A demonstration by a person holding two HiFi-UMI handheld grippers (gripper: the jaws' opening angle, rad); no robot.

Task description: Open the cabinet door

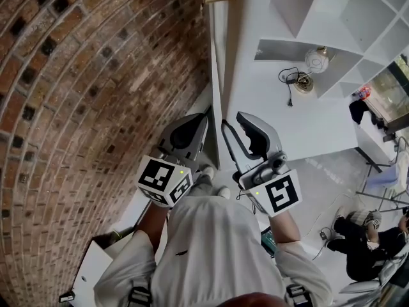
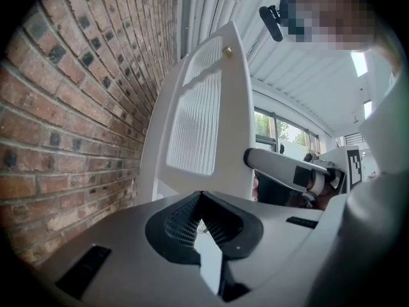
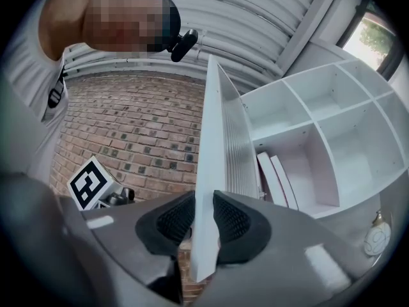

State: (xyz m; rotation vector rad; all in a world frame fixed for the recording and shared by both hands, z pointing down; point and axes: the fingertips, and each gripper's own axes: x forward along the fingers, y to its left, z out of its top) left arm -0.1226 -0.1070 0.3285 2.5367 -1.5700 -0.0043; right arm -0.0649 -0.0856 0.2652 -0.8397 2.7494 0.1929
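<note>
Brick wall point(image 1: 96, 107) crowds left face of door point(image 3: 208, 171) (narrow gap); right side open toward shelves point(image 1: 332, 18).

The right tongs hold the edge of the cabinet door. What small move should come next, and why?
Probably let the right tongs open and draw back. They clamp the edge of the cabinet door, which already stands wide, edge-on to them, and the shelves lie exposed, so little remains to pull.

A white cabinet door point(image 3: 211, 165) with a ribbed panel is seen between the black meshed pads point(image 3: 172, 222) of the grey right gripper point(image 3: 203, 202), white shelves point(image 3: 319, 107) are shown to its right, a red-brown brick wall point(image 2: 77, 120) left of the grey left gripper point(image 2: 201, 200), and black-and-white square markers on both cubes point(image 1: 165, 181).
</note>
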